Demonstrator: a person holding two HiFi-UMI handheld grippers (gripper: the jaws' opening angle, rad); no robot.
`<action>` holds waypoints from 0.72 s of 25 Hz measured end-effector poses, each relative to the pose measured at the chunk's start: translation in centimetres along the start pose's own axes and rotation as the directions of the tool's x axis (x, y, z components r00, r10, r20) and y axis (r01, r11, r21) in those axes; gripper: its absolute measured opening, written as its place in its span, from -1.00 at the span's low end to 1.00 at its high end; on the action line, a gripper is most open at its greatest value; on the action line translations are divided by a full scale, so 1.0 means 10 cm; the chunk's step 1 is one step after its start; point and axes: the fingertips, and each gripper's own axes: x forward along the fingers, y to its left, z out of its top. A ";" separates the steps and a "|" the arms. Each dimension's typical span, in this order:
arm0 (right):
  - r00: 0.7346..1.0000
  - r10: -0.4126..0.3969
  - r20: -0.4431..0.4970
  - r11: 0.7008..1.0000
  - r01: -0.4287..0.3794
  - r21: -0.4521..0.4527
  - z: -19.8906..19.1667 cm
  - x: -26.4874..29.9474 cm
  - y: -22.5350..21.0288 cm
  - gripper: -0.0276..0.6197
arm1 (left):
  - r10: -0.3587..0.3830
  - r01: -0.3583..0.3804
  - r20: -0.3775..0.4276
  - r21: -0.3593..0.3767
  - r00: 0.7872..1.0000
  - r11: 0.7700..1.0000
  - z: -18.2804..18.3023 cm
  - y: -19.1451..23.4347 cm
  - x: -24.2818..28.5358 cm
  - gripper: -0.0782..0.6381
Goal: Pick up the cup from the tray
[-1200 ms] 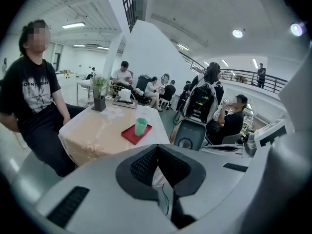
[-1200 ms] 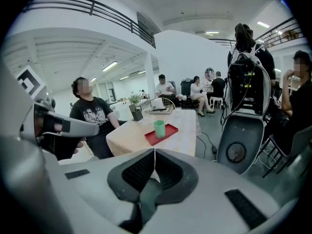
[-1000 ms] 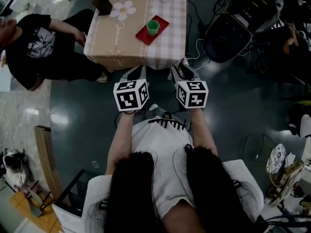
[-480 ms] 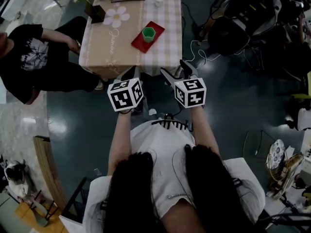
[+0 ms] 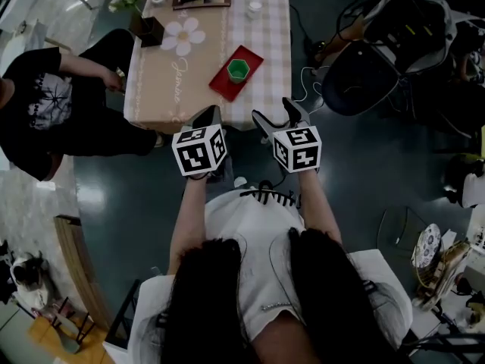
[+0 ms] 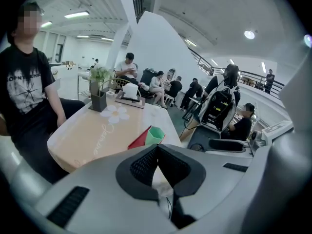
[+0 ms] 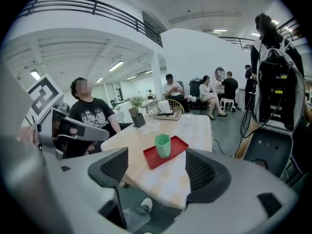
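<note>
Head view: your left tongs [image 5: 206, 116] and right tongs [image 5: 276, 112] hang side by side just off the near edge of the counter [image 5: 167, 89]. The green cup [image 5: 238, 69] stands upright on the red tray [image 5: 221, 88], apart from both tongs. A person [image 5: 45, 105] sits at the counter's left side.

Left gripper view: jaws pressed together, nothing between them. Cup and tray lie beyond the tips.

Right gripper view: jaws wide apart, just opened, holding nothing. The cup shows in the gap, well beyond.
</note>
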 end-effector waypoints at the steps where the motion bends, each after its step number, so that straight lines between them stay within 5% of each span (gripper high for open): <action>1: 1.000 0.000 -0.009 1.000 0.000 0.003 0.01 0.08 -0.02 0.18 | 0.000 0.000 -0.004 0.004 1.000 1.000 0.05 0.03 0.06 -0.76; 18: 0.984 -0.007 -0.180 0.999 -0.002 -0.051 0.33 1.36 -0.04 0.24 | -0.007 0.010 -0.108 0.029 0.994 1.000 0.55 0.59 0.72 -0.76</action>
